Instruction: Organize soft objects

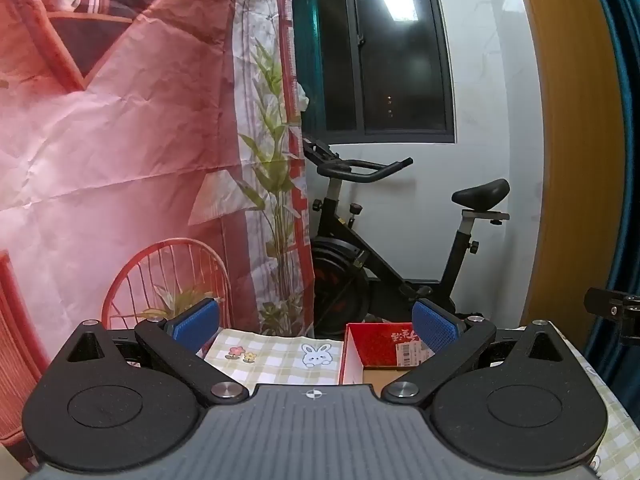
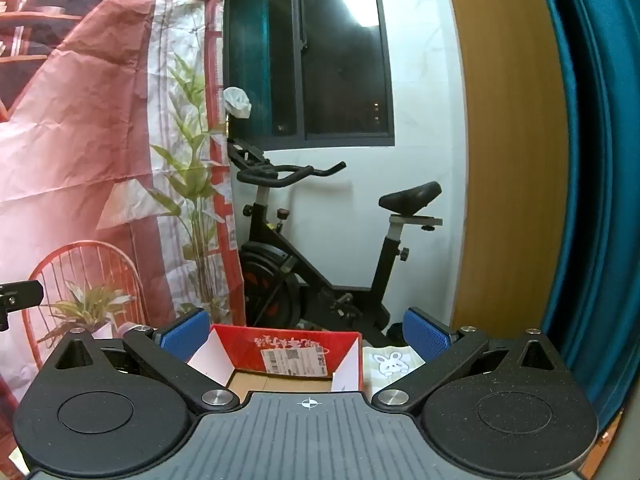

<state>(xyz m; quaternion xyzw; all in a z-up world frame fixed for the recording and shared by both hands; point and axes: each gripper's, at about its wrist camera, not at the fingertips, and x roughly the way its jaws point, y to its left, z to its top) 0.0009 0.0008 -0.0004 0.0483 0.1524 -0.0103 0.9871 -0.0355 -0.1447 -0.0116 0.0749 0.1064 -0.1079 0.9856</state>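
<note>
An open red cardboard box [image 1: 380, 346] with white flaps and a brown bottom stands on a table covered by a checked cloth [image 1: 276, 358] with a rabbit print. The box also shows in the right wrist view [image 2: 288, 354], straight ahead. My left gripper [image 1: 316, 326] is open and empty, held above the cloth with the box toward its right finger. My right gripper [image 2: 306, 334] is open and empty, held in front of the box. No soft object shows in either view.
A black exercise bike [image 2: 320, 248] stands behind the table under a dark window. A red printed backdrop [image 1: 120, 140] hangs at the left. A wooden panel [image 2: 512, 160] and a blue curtain [image 2: 592, 160] are at the right. The other gripper's edge [image 1: 616, 312] shows at the right.
</note>
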